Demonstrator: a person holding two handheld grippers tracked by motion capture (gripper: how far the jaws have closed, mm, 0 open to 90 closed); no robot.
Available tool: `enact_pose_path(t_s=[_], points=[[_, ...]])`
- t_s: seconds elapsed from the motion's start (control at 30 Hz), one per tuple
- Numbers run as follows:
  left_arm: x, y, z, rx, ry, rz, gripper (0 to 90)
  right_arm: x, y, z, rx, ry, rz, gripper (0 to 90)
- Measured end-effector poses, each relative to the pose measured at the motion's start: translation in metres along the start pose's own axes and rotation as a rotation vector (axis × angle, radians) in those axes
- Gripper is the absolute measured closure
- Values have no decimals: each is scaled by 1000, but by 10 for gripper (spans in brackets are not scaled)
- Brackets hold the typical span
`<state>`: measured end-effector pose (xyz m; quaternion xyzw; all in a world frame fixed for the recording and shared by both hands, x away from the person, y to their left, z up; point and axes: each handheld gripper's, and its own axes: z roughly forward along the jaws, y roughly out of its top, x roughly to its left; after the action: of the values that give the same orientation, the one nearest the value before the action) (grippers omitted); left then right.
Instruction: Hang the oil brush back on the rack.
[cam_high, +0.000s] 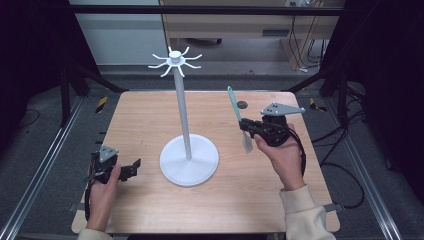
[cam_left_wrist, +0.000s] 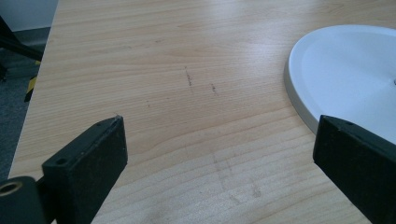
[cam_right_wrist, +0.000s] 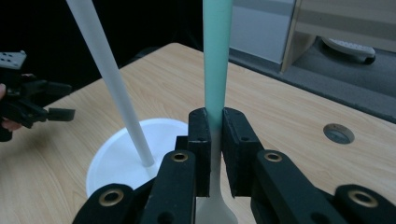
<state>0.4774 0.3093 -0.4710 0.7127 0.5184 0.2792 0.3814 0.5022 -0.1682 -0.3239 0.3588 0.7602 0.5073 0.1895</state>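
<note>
lower left of the high view: my left tool rests on the table, jaws apart and empty. centre: hook stand, nothing hung yet. right: my right tool clamps the spatula, lifted, hanging still to do.

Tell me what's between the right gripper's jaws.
The right gripper is shut on a spatula: its green handle rises above the jaws, its whitish blade hangs below. The stretch of handle between the pads is covered.
</note>
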Motion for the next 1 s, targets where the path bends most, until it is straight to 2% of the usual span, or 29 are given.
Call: enact_pose_path(t_s=[0.23,0.5,0.7,0.77,1.0], points=[[-1,1,0,-5,-5,-7,26,5,4,-5,-72,30,-14,823],[0,1,-3,-9,-1,-11,26,14,10,-6,-105,61,-22,823],[3,0,-4,-19,-1,-21,26,21,16,-11,-137,70,-36,823],[2,1,-3,-22,-4,-24,26,23,18,-13,-149,59,-45,823],[2,1,-3,-16,-8,-13,26,27,23,-16,-175,56,-43,823]])
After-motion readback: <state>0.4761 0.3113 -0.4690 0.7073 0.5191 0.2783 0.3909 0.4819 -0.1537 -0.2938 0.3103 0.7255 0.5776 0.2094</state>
